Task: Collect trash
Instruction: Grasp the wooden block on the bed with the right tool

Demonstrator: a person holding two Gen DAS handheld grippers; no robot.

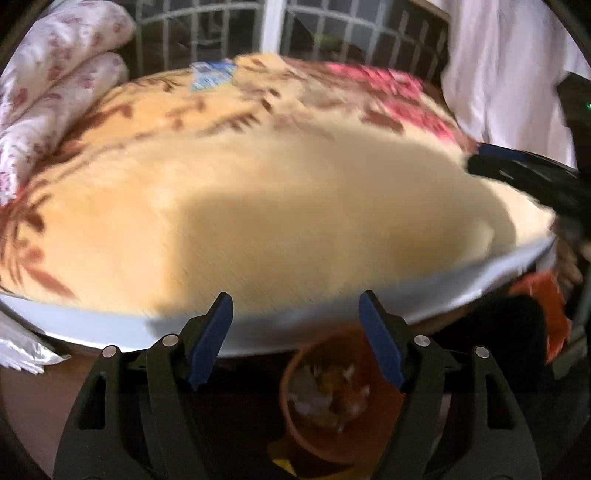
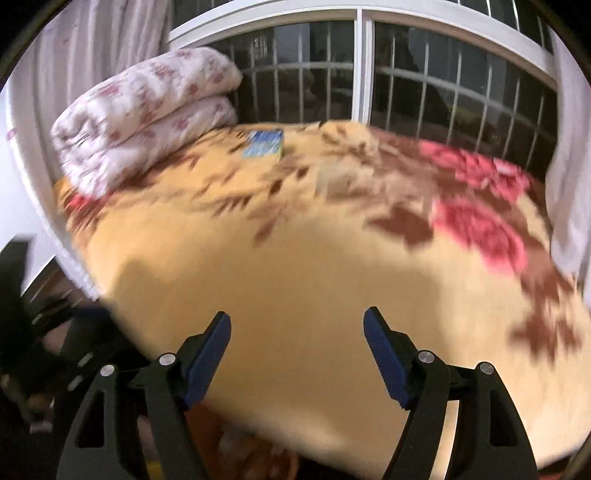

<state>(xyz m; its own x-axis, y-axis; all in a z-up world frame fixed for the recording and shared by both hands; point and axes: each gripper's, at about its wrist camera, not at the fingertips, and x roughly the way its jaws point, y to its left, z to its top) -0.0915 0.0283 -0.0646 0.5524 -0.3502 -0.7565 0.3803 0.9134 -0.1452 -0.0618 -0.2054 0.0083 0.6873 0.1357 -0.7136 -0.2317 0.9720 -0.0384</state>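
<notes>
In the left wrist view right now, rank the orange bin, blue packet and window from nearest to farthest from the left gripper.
1. Orange bin: just below the open left gripper.
2. Blue packet: far side of the bed, upper left.
3. Window: behind the bed.

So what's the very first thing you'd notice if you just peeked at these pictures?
A big yellow blanket with pink flowers and brown leaves fills the bed, with a folded white flowery quilt piled at its far left corner and a small blue packet lying near it. Below the bed's edge sits an orange bin with scraps inside, just under the open left gripper.
</notes>
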